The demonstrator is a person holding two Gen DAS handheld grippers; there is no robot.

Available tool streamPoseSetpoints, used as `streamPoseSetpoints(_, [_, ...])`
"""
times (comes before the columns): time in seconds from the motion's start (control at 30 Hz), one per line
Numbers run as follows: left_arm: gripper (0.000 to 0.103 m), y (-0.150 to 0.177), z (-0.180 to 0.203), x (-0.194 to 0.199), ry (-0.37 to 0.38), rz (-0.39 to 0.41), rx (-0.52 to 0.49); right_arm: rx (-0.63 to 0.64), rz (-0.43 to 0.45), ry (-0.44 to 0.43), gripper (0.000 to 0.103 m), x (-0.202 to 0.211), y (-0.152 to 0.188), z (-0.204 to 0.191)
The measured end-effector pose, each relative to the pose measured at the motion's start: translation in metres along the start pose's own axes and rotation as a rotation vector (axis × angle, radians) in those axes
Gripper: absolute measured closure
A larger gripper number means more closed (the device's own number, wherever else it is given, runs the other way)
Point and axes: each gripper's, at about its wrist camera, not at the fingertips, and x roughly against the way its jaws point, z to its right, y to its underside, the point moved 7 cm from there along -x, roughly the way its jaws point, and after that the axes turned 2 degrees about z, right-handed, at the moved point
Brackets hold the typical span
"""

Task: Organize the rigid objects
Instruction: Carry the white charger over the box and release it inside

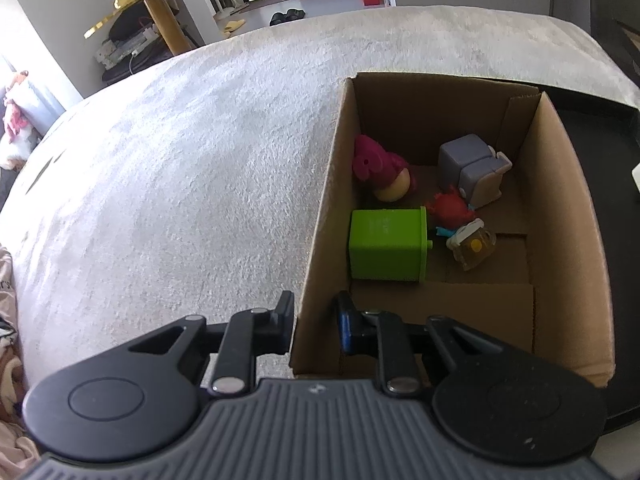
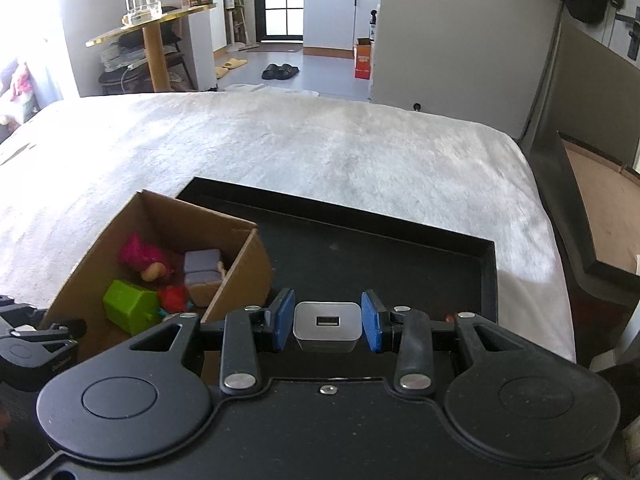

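My right gripper (image 2: 327,326) clamps the charger (image 2: 327,327), USB port facing me, long axis across the pads. My left gripper (image 1: 314,322) pinches the box (image 1: 320,216) wall at the box's seven o'clock.

left gripper (image 1: 314,326) clamping cardboard box (image 1: 320,216) wall

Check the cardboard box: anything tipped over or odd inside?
Yes: the green block and the pink-hatted figure lie on their sides, jumbled with other toys. The left gripper clamps the cardboard box wall.
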Motion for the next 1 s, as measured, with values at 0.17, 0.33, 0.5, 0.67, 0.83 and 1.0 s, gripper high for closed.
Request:
streamPoseSetpoints(0.17, [0.083, 0.000, -0.004, -0.001, 0.025, -0.004, 0.031, 0.017, 0.012, -0.022, 0.067, 0.003, -0.009, -0.014])
streamPoseSetpoints(0.33, [0.083, 0.001, -0.005, 0.001, 0.039, 0.003, 0.044, 0.042, 0.020, -0.049, 0.067, 0.008, -0.017, -0.030])
streamPoseSetpoints(0.5, [0.083, 0.002, -0.010, 0.000, 0.058, 0.000, 0.072, 0.070, 0.021, -0.077, 0.067, 0.007, -0.023, -0.047])
streamPoseSetpoints(0.67, [0.083, 0.002, -0.013, -0.003, 0.079, -0.006, 0.095, 0.107, 0.027, -0.091, 0.067, 0.008, -0.027, -0.063])
streamPoseSetpoints(0.83, [0.083, 0.002, -0.014, -0.006, 0.099, -0.013, 0.109, 0.123, 0.030, -0.114, 0.067, 0.005, -0.034, -0.074])
streamPoseSetpoints(1.0, [0.083, 0.003, -0.016, -0.007, 0.104, -0.014, 0.113, 0.145, 0.018, -0.138, 0.067, -0.003, -0.035, -0.085])
